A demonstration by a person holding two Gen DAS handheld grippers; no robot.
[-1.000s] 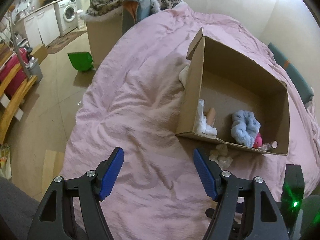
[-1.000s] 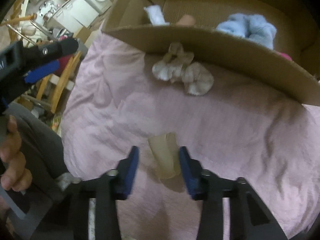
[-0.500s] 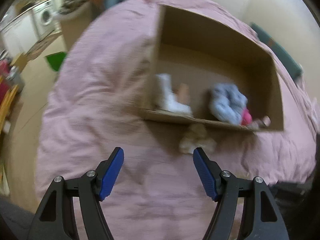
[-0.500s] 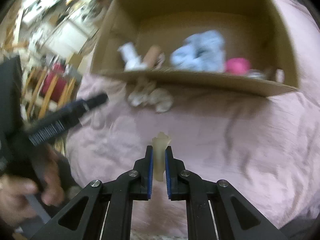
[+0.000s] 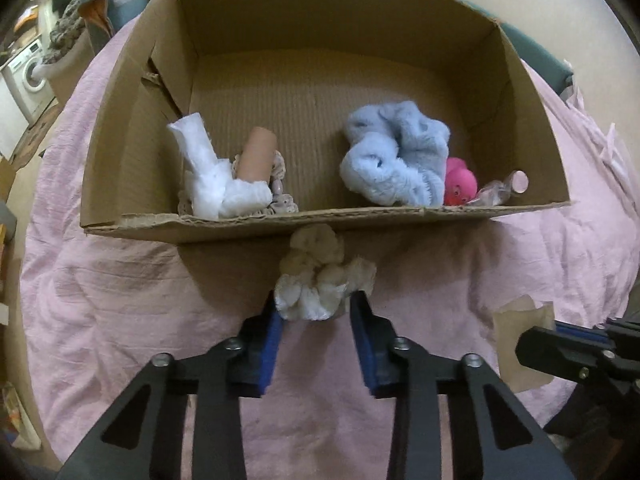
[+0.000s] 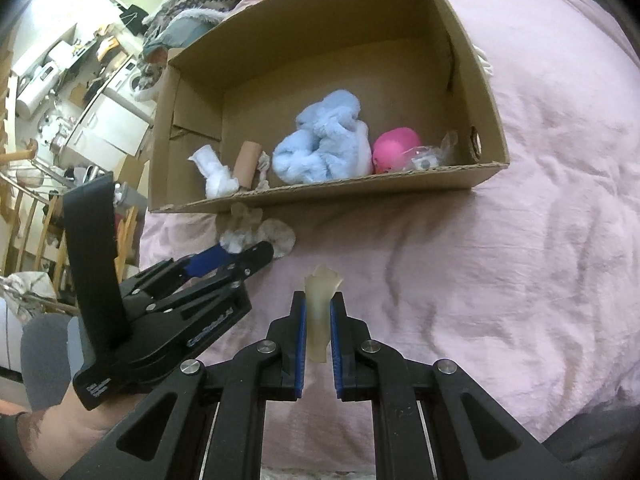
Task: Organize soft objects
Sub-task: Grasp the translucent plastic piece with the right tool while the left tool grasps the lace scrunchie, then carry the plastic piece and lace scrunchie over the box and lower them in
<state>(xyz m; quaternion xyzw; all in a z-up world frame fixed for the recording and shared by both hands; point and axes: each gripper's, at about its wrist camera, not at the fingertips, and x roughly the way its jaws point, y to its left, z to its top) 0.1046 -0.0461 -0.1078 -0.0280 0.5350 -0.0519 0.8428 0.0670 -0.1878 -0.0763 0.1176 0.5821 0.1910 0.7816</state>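
A cream scrunchie (image 5: 324,280) lies on the pink bedspread (image 5: 120,300), bunched into soft ruffled lobes, whitish at its near edge and beige toward the box. It touches the outside of the box's near wall (image 5: 280,222). The left gripper (image 5: 316,312) has its blue-padded jaws narrowed around the scrunchie's near end, one pad at each side of the fabric; whether they already press it I cannot tell. From the right wrist view, this gripper (image 6: 240,250) sits at ten o'clock with the scrunchie (image 6: 276,236) just past its tips.

The right gripper (image 6: 318,312) has its jaws nearly closed on a pale, flattened beige tube (image 6: 319,312), crumpled at its top and standing upright between the pads. In the left view the tube (image 5: 520,344) shows at four o'clock.

Inside the cardboard box (image 6: 460,40) lie a fluffy light-blue scrunchie (image 5: 394,156) near the middle, a pink ball (image 5: 460,182) just at its three o'clock, and clear crinkled plastic (image 5: 500,192) in the corner. Toward nine o'clock sit a white cloth (image 5: 212,176) and a brown cardboard roll (image 5: 258,160), touching each other.
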